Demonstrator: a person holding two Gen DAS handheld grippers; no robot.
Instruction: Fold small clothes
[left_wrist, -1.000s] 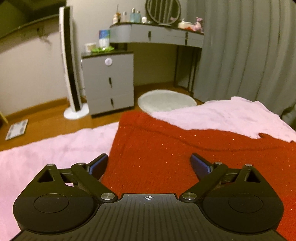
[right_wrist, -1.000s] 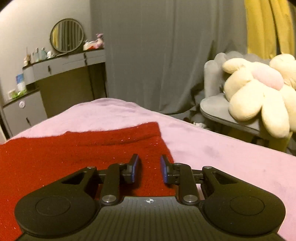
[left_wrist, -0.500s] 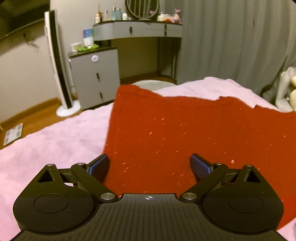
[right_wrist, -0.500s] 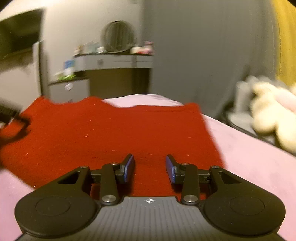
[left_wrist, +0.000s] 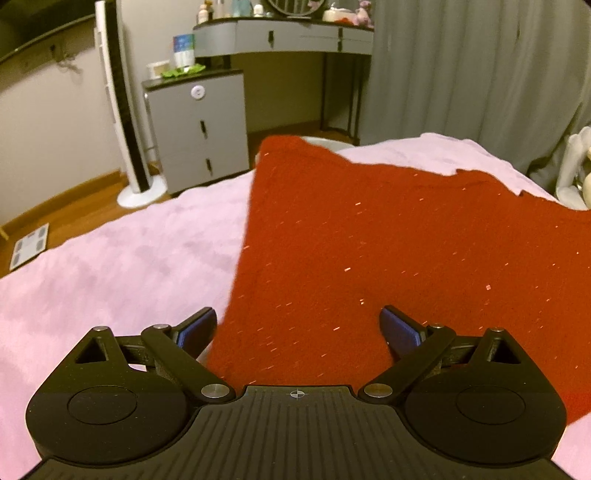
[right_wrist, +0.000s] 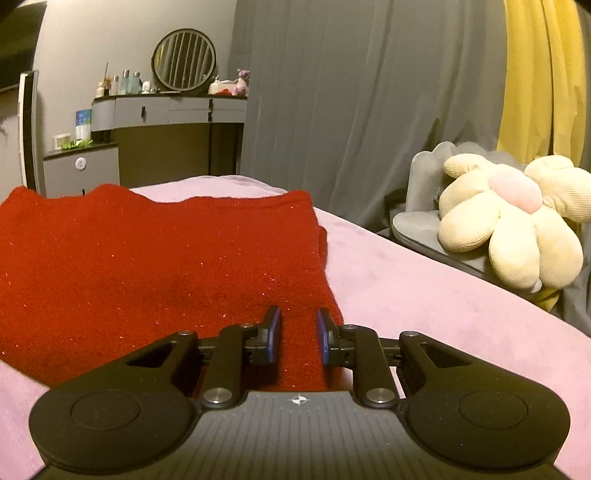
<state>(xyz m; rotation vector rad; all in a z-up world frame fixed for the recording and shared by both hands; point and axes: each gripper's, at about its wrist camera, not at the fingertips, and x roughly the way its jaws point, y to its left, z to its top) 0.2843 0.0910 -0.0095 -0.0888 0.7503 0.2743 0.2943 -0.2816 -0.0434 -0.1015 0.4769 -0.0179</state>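
Closing the right hand-held gripper (right_wrist: 298, 334) over the red sweater (right_wrist: 155, 266) hem, left hand-held gripper (left_wrist: 298, 328) spread wide; I am risking pinching the pink bedcover (right_wrist: 424, 314) too.

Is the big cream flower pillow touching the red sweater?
Apart. The right wrist view shows the flower pillow on a grey chair off the bed, with bare pink blanket between it and the red sweater.
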